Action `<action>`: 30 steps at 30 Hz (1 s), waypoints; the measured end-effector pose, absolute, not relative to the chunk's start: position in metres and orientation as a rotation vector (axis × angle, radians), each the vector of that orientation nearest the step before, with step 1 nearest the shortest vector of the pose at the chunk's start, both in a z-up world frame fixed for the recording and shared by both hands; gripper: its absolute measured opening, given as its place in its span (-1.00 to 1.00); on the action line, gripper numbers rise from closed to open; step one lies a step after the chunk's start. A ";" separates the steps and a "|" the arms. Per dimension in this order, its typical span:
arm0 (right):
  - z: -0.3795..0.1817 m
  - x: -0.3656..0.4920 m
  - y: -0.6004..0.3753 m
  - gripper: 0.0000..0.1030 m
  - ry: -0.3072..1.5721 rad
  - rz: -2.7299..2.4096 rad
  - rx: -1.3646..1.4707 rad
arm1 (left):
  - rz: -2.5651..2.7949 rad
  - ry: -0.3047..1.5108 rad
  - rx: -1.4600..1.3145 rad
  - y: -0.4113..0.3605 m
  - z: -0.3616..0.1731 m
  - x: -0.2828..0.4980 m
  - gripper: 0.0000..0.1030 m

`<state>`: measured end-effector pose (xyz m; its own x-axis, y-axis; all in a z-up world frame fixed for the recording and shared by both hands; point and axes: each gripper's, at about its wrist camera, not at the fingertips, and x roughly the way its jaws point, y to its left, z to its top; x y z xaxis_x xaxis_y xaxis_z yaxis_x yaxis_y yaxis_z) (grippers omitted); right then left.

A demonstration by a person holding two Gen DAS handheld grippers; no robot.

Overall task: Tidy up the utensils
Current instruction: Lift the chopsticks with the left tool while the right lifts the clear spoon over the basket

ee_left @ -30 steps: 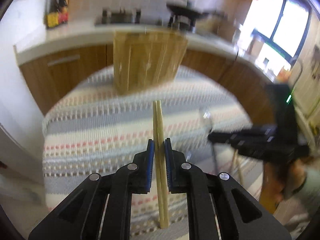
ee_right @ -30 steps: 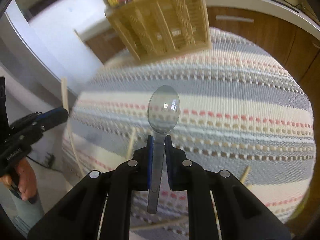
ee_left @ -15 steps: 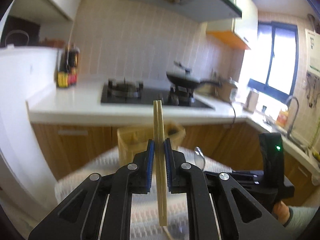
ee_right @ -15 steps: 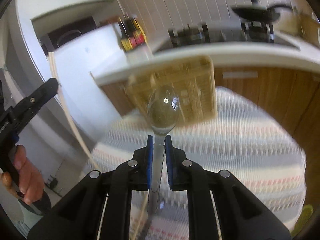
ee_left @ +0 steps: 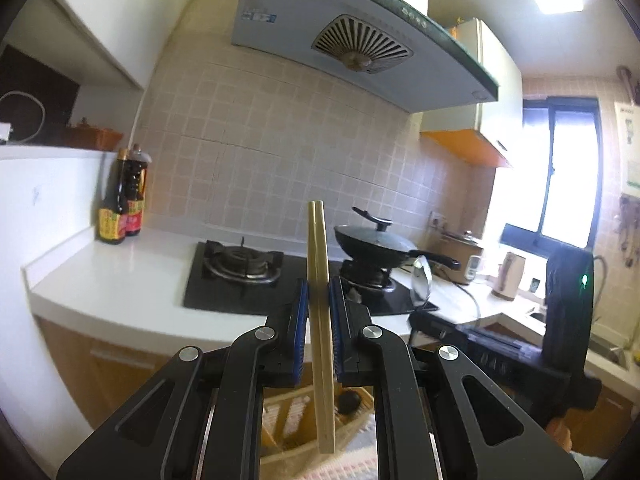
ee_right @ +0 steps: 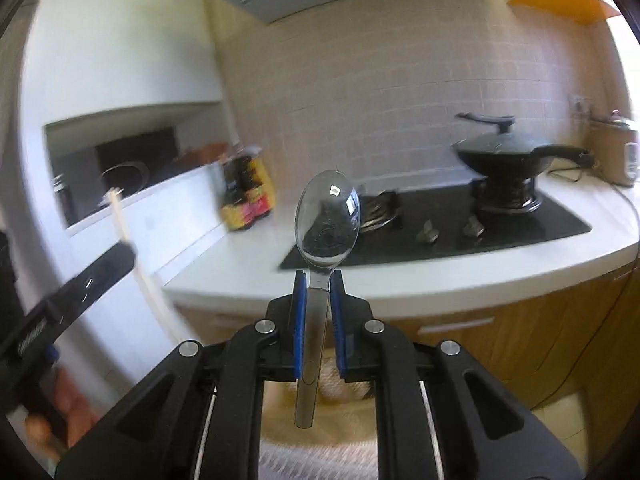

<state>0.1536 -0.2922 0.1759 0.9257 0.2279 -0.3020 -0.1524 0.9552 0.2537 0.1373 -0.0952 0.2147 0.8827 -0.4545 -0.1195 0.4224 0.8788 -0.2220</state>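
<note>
My left gripper [ee_left: 319, 292] is shut on a pair of wooden chopsticks [ee_left: 318, 264] that stand upright between the blue pads. Below it the wooden utensil holder [ee_left: 288, 432] shows between the gripper arms. My right gripper [ee_right: 318, 284] is shut on the handle of a metal spoon [ee_right: 327, 220], bowl up. The holder [ee_right: 332, 412] shows blurred under it. In the left wrist view the right gripper [ee_left: 416, 312] and its spoon [ee_left: 422, 280] are at the right. In the right wrist view the left gripper [ee_right: 124, 256] with the chopsticks [ee_right: 120, 216] is at the left.
A white counter [ee_left: 120, 280] runs behind, with a black gas hob [ee_left: 236, 276], a lidded black wok [ee_left: 376, 240], and sauce bottles [ee_left: 120, 208] at the left. A range hood [ee_left: 360, 32] hangs above. The striped tablecloth [ee_left: 360, 464] shows at the bottom.
Both grippers have tilted up from looking down at the striped table to looking level at the stove wall. The holder has dropped to the bottom of both views. Both grips are unchanged.
</note>
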 end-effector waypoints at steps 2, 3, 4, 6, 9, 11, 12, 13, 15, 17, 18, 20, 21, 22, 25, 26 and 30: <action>0.173 0.167 -0.296 -0.81 0.315 0.157 0.206 | -0.447 0.164 -0.184 -0.104 0.210 0.151 -0.83; 0.170 0.173 -0.296 -0.81 0.300 0.126 0.187 | -0.438 0.159 -0.180 -0.106 0.206 0.155 -0.83; 0.168 0.178 -0.296 -0.81 0.293 0.107 0.173 | -0.421 0.152 -0.171 -0.110 0.203 0.160 -0.83; 0.159 0.190 -0.294 -0.81 0.285 0.076 0.146 | -0.394 0.153 -0.157 -0.116 0.193 0.169 -0.83; 0.138 0.212 -0.290 -0.81 0.345 0.100 0.143 | -0.362 0.168 -0.136 -0.122 0.178 0.181 -0.83; 0.125 0.219 -0.289 -0.81 0.358 0.101 0.141 | -0.352 0.182 -0.123 -0.126 0.169 0.187 -0.83; 0.119 0.221 -0.289 -0.81 0.365 0.103 0.142 | -0.345 0.189 -0.109 -0.129 0.163 0.189 -0.83; 0.115 0.222 -0.289 -0.81 0.368 0.104 0.147 | -0.340 0.191 -0.102 -0.130 0.159 0.191 -0.83; 0.106 0.222 -0.290 -0.81 0.362 0.104 0.157 | -0.333 0.197 -0.093 -0.132 0.151 0.193 -0.83; 0.100 0.219 -0.289 -0.80 0.355 0.099 0.146 | -0.330 0.200 -0.096 -0.132 0.144 0.194 -0.83; 0.098 0.220 -0.289 -0.80 0.361 0.105 0.144 | -0.324 0.198 -0.099 -0.132 0.142 0.193 -0.82; 0.091 0.223 -0.291 -0.80 0.395 0.141 0.161 | -0.322 0.204 -0.112 -0.129 0.138 0.192 -0.82; 0.090 0.222 -0.291 -0.80 0.402 0.148 0.162 | -0.326 0.207 -0.117 -0.129 0.136 0.191 -0.81; 0.089 0.217 -0.292 -0.80 0.395 0.150 0.162 | -0.329 0.208 -0.116 -0.129 0.135 0.189 -0.81; 0.089 0.201 -0.289 -0.79 0.381 0.157 0.133 | -0.344 0.218 -0.099 -0.130 0.133 0.182 -0.79; 0.089 0.196 -0.289 -0.79 0.390 0.170 0.128 | -0.349 0.223 -0.099 -0.130 0.132 0.181 -0.78; 0.090 0.178 -0.287 -0.63 0.424 0.217 0.114 | -0.375 0.242 -0.122 -0.123 0.133 0.169 -0.42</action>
<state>0.1780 -0.2871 0.0898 0.8887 0.2320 -0.3954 -0.1845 0.9706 0.1548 0.1687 -0.1228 0.1327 0.9021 -0.3763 -0.2111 0.3473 0.9236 -0.1624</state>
